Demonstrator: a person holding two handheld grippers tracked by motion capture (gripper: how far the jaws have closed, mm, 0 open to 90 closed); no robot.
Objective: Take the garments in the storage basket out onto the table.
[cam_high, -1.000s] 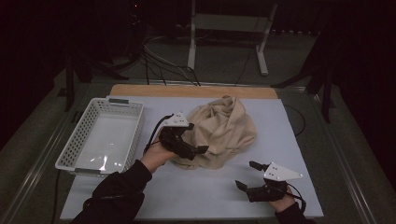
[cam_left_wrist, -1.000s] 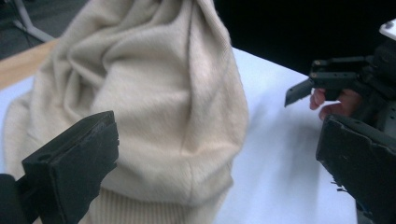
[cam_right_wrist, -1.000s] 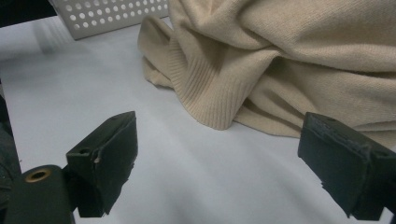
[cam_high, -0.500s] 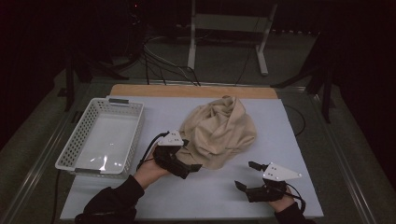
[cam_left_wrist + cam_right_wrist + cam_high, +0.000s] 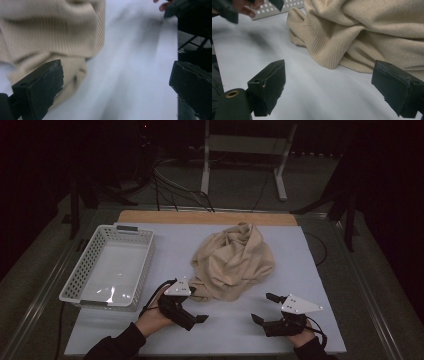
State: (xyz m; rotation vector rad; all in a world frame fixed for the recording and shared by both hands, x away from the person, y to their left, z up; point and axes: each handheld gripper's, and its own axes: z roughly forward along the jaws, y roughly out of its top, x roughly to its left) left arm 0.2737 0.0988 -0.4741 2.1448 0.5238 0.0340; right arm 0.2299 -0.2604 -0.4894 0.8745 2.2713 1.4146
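While a crumpled beige sweater (image 5: 233, 261) lay mid-frame on the bench (image 5: 310, 270), left claw (image 5: 192, 309) & right claw (image 5: 264, 308) sat spread, empty, lower frame, just below it.

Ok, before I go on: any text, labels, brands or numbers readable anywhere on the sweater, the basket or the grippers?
None: no readable text in these views.
Crumpled beige knit sweater: plain ribbed fabric, no tag or print showing.
White perforated plastic basket: a dark patch on its far rim, too small to read if it bears writing.
Left gripper and right gripper: plain grey plates, no markings.
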